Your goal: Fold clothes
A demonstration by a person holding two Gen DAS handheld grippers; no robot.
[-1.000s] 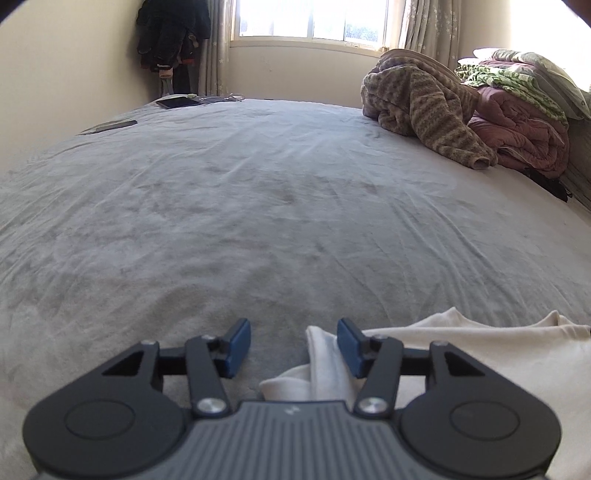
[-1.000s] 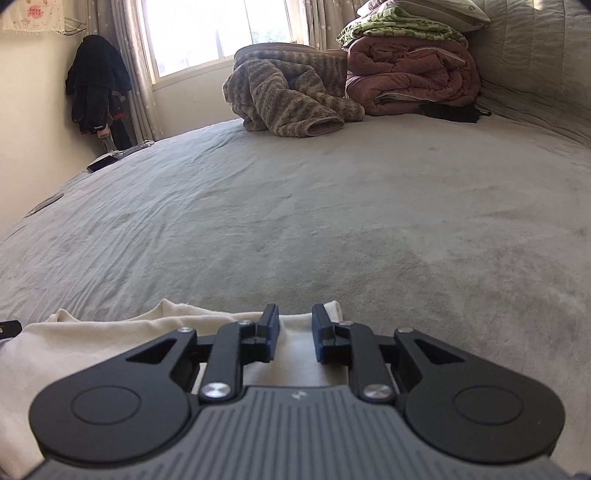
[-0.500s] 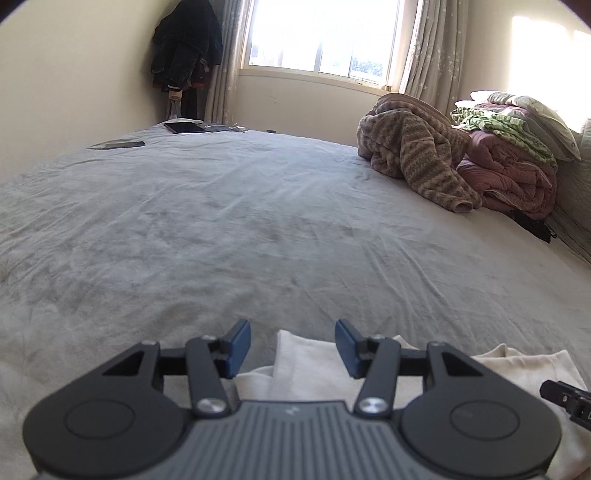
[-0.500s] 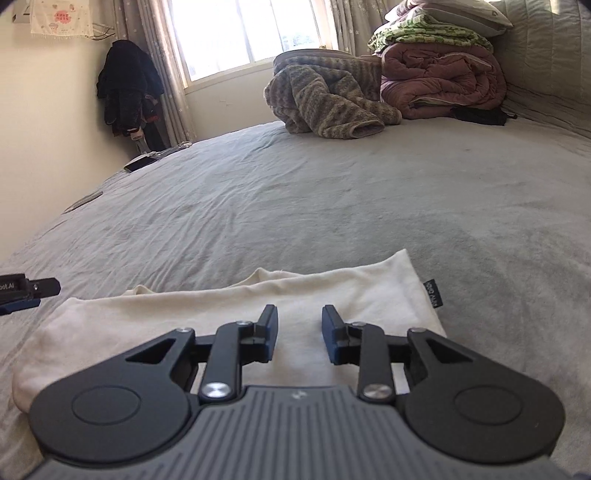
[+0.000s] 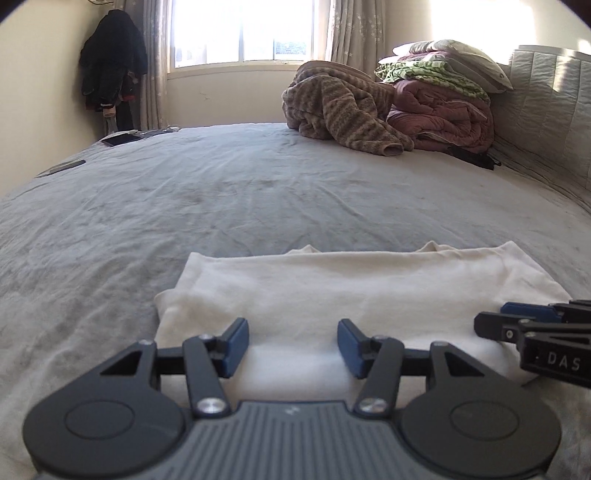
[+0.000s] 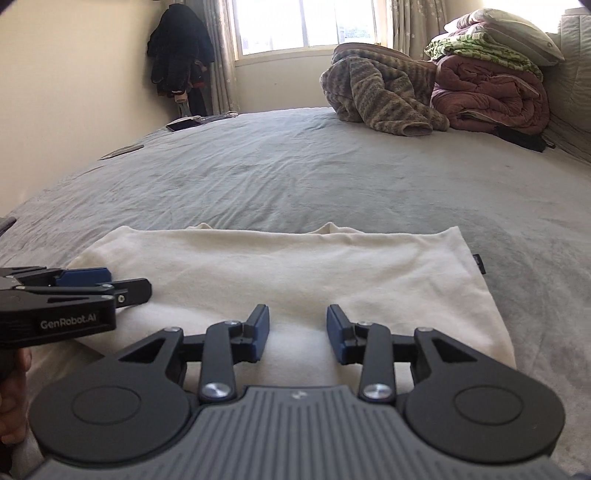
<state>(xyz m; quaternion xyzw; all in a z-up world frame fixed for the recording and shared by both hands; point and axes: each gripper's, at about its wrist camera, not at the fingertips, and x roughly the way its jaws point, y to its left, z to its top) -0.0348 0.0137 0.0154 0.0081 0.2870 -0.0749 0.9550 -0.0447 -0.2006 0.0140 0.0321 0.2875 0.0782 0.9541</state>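
We see cream shirt folded flat on near edge of grey bed; our left gripper hovers over it, released, nothing between fingers; our right gripper beside it, opening, empty; blankets piled far right by window.

sunlit window with curtains, cream walls, grey bed, piled blankets by the headboard.
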